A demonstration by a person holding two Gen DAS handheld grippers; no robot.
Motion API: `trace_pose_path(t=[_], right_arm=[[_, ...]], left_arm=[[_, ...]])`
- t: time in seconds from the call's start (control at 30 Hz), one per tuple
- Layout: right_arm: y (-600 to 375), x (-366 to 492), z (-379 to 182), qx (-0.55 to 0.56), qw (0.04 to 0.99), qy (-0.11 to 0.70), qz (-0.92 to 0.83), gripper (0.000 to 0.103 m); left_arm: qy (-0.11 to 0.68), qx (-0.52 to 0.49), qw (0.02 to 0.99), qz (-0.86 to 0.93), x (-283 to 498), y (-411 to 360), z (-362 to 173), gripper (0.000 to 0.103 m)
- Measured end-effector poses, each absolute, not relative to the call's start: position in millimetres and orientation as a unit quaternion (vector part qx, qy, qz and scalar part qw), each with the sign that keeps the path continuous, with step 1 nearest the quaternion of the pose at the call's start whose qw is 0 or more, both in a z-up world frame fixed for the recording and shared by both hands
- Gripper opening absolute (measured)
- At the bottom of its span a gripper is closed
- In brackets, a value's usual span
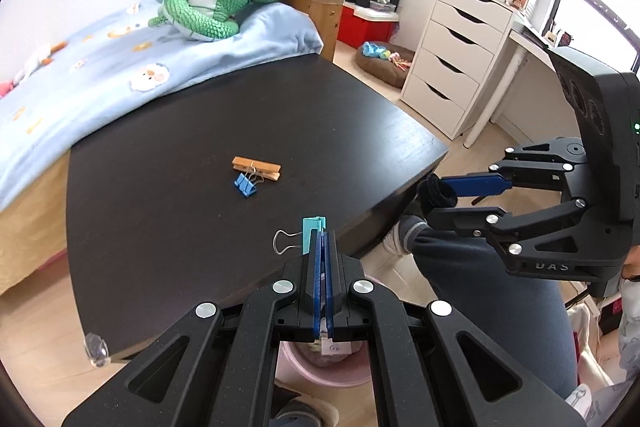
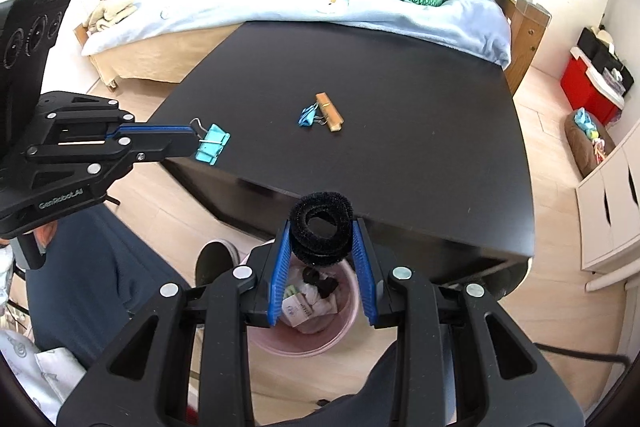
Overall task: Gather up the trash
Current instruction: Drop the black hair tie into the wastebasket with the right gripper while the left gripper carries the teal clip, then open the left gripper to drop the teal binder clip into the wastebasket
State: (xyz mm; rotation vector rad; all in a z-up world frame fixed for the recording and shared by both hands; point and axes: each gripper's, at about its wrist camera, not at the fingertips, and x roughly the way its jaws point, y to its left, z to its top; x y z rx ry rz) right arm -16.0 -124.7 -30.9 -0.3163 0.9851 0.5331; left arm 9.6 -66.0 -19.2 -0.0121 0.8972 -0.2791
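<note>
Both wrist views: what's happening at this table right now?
A seated person holds a gripper in each hand, clearing a dark table. The left gripper is shut on a teal binder clip; the right gripper is clamped on a fuzzy black ring above a pink bin on the floor, already holding scraps. A blue binder clip and wooden clothespin remain on the table.

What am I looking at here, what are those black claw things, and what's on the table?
Each is a hand-held gripper carried by a person, with a camera looking along its fingers. The left camera shows the left hand-held gripper shut on a teal binder clip. The right camera shows the right hand-held gripper squeezing a black fuzzy ring above a pink bin with trash inside. On the dark table lie a wooden clothespin and a blue binder clip.
</note>
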Motion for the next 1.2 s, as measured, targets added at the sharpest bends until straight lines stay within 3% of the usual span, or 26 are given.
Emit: trace_pose_path(t=[0.67, 0.73, 0.9, 1.03, 1.2], right_arm=[[-119.7, -48.3, -44.2, -0.137, 0.821, 0.478, 0.281, 0.034], [-120.4, -47.2, -45.3, -0.133, 0.821, 0.478, 0.282, 0.056], [-123.7, -44.4, -46.3, -0.124, 0.826, 0.478, 0.272, 0.081], [-127.5, -44.0, -43.2, -0.116, 0.830, 0.475, 0.270, 0.092], [-132.6, -45.3, -38.6, -0.109, 0.838, 0.469, 0.257, 0.097]], left_arm=[[0.430, -0.030, 0.891, -0.147, -28.6, -61.1, -24.1, 0.000], [0.429, -0.029, 0.891, -0.147, -27.9, -60.7, -24.0, 0.000], [0.431, -0.028, 0.889, -0.151, -26.8, -61.0, -24.5, 0.000], [0.432, -0.026, 0.888, -0.156, -26.9, -62.7, -24.9, 0.000], [0.431, -0.020, 0.887, -0.163, -29.2, -66.8, -24.7, 0.000]])
